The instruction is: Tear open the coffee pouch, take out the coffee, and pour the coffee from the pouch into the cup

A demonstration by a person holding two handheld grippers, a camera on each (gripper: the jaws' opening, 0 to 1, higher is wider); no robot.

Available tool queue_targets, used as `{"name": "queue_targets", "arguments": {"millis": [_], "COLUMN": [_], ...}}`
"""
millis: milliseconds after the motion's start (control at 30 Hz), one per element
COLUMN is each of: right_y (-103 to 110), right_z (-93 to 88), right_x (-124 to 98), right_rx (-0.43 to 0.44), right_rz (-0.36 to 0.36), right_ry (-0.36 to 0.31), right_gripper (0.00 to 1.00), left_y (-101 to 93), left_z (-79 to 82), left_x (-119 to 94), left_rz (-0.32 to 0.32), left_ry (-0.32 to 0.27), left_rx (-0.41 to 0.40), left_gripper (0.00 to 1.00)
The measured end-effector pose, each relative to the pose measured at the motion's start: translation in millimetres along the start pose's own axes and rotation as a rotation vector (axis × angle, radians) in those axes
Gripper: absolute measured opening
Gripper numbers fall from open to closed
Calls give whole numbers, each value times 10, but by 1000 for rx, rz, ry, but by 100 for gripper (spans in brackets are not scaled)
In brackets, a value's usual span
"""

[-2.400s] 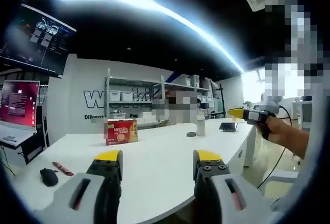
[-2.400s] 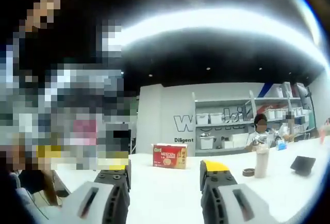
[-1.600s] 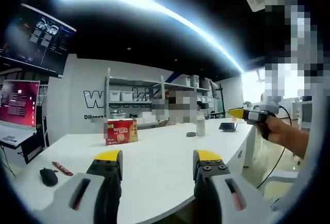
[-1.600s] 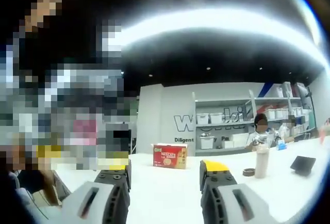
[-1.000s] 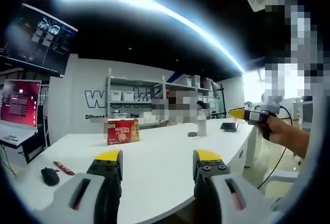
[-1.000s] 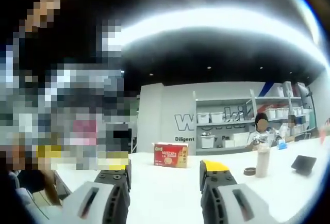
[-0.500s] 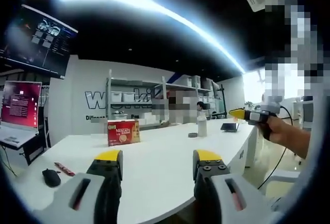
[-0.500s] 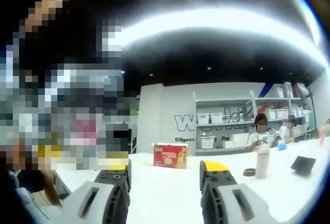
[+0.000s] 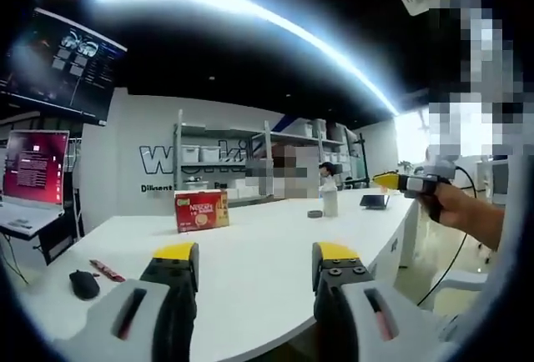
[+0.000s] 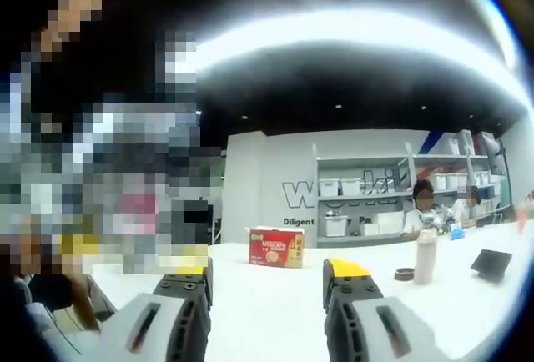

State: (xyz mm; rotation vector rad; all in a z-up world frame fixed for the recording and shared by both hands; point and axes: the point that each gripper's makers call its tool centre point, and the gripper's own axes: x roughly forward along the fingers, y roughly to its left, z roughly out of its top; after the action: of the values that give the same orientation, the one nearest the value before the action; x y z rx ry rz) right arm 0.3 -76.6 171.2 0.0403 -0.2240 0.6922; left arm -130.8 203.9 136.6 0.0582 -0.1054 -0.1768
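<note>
White surface (image 9: 250, 253) runs under both pairs of tongs in a workshop with shelves (image 9: 221, 158) and large lettering on the back wall.

Left tongs (image 9: 254, 263) rise from six o'clock of the left gripper view, jaws parted wide with nothing between them, hovering over the near part of the surface. At about nine o'clock from them lie a dark mouse (image 9: 83, 284) and, just beside it, a slim red stick (image 9: 107, 270) that may be a coffee pouch; it is too small to be sure. At about eleven o'clock, well back, stands a red coffee box (image 9: 201, 210). Toward one o'clock sit a pale bottle (image 9: 330, 203) and a small dark ring (image 9: 314, 213). At three o'clock the right tongs (image 9: 385, 181) show, yellow-tipped, held in a hand (image 9: 455, 212) clear of the surface.

In the right gripper view the right tongs (image 10: 267, 277) also stand wide and empty. The box (image 10: 276, 247) is straight ahead at twelve o'clock, far off; the bottle (image 10: 426, 256) and ring (image 10: 404, 274) lie toward two o'clock, with a dark tablet (image 10: 490, 263) beyond.

As a judgement, the task has not begun: nothing is gripped, no pouch is torn, and no cup can be made out. Picking a pouch, tearing it and pouring all remain.
</note>
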Motion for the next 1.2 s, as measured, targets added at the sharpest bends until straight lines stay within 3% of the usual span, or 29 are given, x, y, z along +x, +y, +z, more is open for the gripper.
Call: {"name": "queue_targets", "arguments": {"millis": [200, 600, 933, 1067, 1200], "right_y": [2, -20, -82, -74, -37], "right_z": [50, -18, 187, 124, 36], "right_x": [19, 120, 373, 430, 436], "right_rx": [-11, 4, -29, -23, -7], "right_rz": [-2, 16, 26, 34, 45], "right_ry": [-8, 11, -23, -18, -5], "right_gripper": [53, 52, 52, 52, 52], "left_y": [29, 113, 271, 319, 317], "left_z": [19, -57, 153, 188, 126], "left_x": [5, 78, 226, 228, 192], "left_rz": [3, 4, 15, 27, 35], "left_ry": [-4, 17, 1, -7, 16], "left_rx": [-1, 0, 30, 33, 34], "left_gripper": [57, 55, 55, 55, 55]}}
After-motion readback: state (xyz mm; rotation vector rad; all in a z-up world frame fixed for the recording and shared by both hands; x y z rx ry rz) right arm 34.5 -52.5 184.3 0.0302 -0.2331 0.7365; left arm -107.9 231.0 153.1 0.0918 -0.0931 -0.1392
